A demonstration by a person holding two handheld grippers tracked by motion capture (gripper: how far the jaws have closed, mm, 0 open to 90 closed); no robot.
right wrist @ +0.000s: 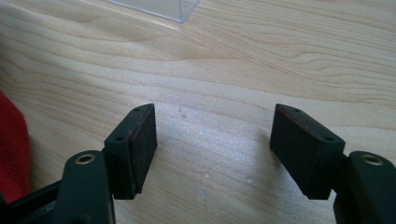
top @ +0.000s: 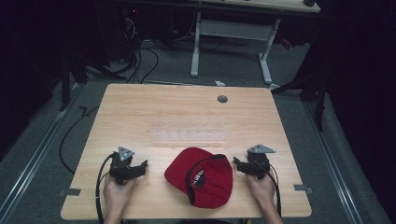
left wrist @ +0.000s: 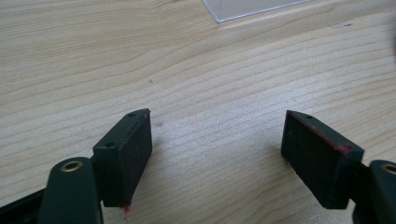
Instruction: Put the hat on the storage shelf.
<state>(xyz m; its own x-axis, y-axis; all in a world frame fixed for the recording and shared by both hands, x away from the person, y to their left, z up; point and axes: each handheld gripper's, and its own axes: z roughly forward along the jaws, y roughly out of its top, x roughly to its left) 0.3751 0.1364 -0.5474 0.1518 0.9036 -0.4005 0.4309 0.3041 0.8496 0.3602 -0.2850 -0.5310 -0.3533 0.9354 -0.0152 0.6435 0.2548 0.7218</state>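
A: Where does the red cap [top: 200,176] lie from the two sets of tongs?

B: Between them, at the near edge of the wooden table [top: 140,112]. The left gripper [top: 140,166] sits to the cap's left with a strip of bare wood in between; the right gripper [top: 237,164] is just beside the cap's right edge. So I'd judge the right hand [top: 261,189] the nearer one.

A: And the tongs, are they holding anything?

B: No. In the left gripper view the left gripper [left wrist: 217,149] has its jaws spread wide over bare wood, nothing between them. In the right gripper view the right gripper [right wrist: 214,149] is just as wide open and empty, with the cap [right wrist: 13,149] showing as a red patch at the left border.

A: Which way does the cap point?

B: It lies upside down, dark lining and a label facing up. The brim end seems to point far and left, the rounded back near and right, so its long axis runs on a diagonal. I can't be fully sure of the brim's outline.

A: Anything else nearby?

B: A clear plastic tray [top: 189,135] lies just beyond the cap, touching nothing I can make out
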